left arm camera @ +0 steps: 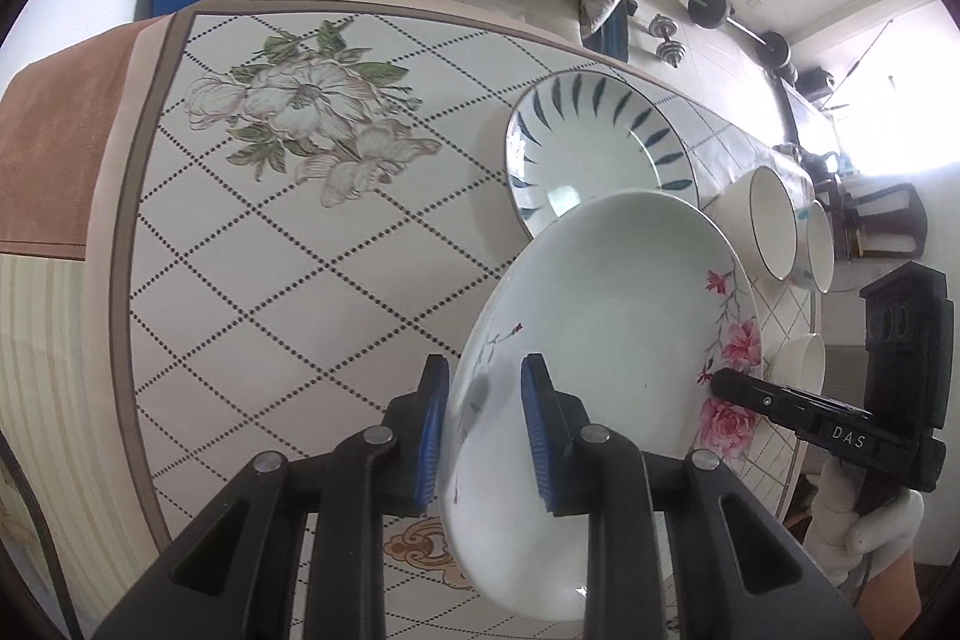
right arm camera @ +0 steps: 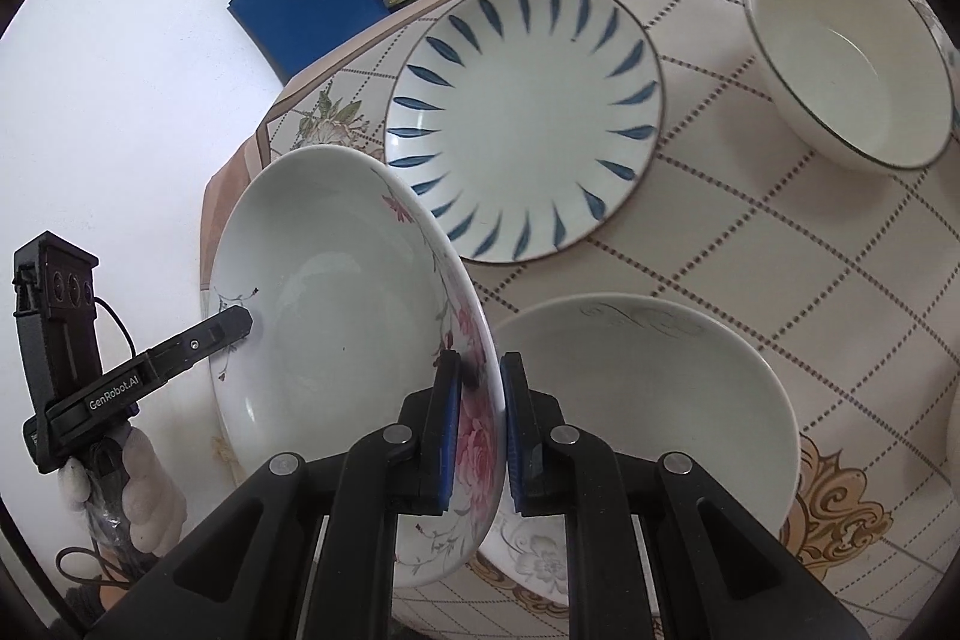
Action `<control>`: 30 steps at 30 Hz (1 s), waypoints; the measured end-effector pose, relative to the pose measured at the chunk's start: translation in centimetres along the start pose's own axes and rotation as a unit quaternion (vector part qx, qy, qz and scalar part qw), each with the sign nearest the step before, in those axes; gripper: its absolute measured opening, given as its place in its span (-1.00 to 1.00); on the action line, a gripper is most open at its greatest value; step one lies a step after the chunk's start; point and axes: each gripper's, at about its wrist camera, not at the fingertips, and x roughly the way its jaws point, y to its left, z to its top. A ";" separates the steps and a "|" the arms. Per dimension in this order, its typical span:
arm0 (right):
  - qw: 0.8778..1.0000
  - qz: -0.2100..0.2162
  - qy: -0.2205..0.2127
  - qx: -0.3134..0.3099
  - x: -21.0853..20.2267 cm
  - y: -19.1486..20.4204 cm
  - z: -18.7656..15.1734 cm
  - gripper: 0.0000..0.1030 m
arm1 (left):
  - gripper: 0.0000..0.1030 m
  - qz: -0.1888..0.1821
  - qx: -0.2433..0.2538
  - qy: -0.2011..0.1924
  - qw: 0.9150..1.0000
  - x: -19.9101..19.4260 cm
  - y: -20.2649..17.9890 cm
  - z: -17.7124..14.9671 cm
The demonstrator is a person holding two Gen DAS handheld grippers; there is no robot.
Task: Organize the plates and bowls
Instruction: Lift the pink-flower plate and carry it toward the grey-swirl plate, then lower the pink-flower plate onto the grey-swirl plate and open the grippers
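Two grippers pinch one flowered plate (left arm camera: 600, 340) between them, up off the table (left arm camera: 300, 280) and tipped on its side. Your left gripper (left arm camera: 485, 436) squeezes one edge of it, and your right gripper (right arm camera: 480, 430) squeezes the other edge by the pink flowers. Just past it, a plate with blue stripes (right arm camera: 525, 112) lies flat on the tablecloth. A plain white plate (right arm camera: 648, 412) sits under your right gripper. A deep bowl (right arm camera: 852, 64) stands farther off, to the right. Your gloved hand (right arm camera: 138, 496) holds the left handle.
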 end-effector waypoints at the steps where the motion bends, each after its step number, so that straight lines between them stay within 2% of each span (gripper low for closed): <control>1: 1.000 0.000 0.000 0.004 -0.3 -0.7 -0.5 -0.70 | -0.57 -0.001 0.003 0.001 1.000 0.4 -0.7 -0.3; 7: 1.000 -0.005 0.005 0.022 -0.9 -5.0 -2.9 -0.71 | -0.57 -0.007 0.015 0.028 0.999 3.3 -3.4 -1.8; 15: 0.999 -0.016 0.007 0.048 -0.1 -9.4 -4.5 -0.70 | -0.57 0.012 0.034 0.065 0.997 7.0 -5.2 -3.3; 30: 0.999 -0.030 0.025 0.026 2.2 -10.1 -4.2 -0.70 | -0.56 0.062 0.066 0.094 0.991 9.3 -6.1 -5.5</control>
